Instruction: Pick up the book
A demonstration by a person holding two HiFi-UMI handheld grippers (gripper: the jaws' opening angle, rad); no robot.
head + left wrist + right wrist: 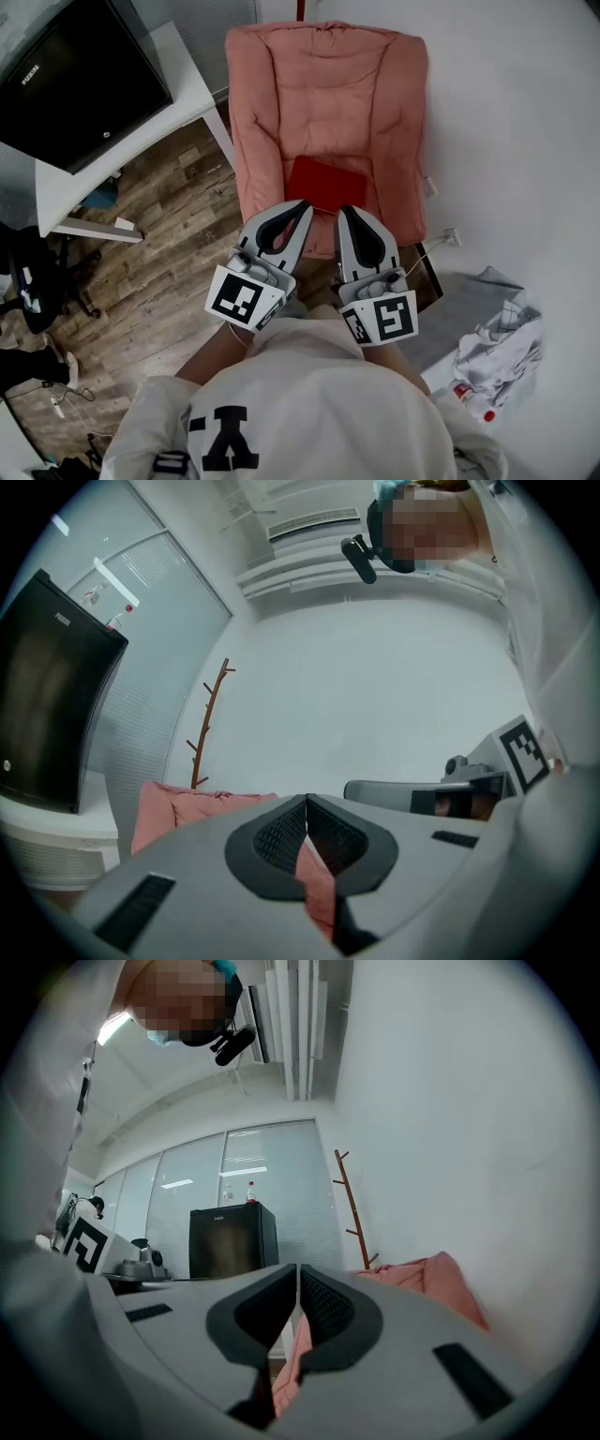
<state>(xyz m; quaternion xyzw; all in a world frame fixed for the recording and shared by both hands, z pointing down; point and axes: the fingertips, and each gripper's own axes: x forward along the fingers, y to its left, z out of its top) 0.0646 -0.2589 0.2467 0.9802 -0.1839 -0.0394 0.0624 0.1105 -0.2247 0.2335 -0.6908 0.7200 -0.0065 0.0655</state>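
A red book (326,184) lies flat on the seat of a pink cushioned armchair (323,84). My left gripper (307,204) is shut and empty, its tip just short of the book's near left corner. Beside it my right gripper (341,210) is also shut and empty, pointing at the book's near edge. In the left gripper view the closed left gripper (307,802) points level over the armchair (173,813). The right gripper view has my right gripper (298,1270) closed too, with the armchair (427,1283) ahead to the right.
A white table (178,89) with a black cabinet (70,80) stands at the left of the chair over wood flooring. A white cloth heap (502,342) and a cable lie on the floor at the right. A bare coat stand (208,719) leans by the white wall.
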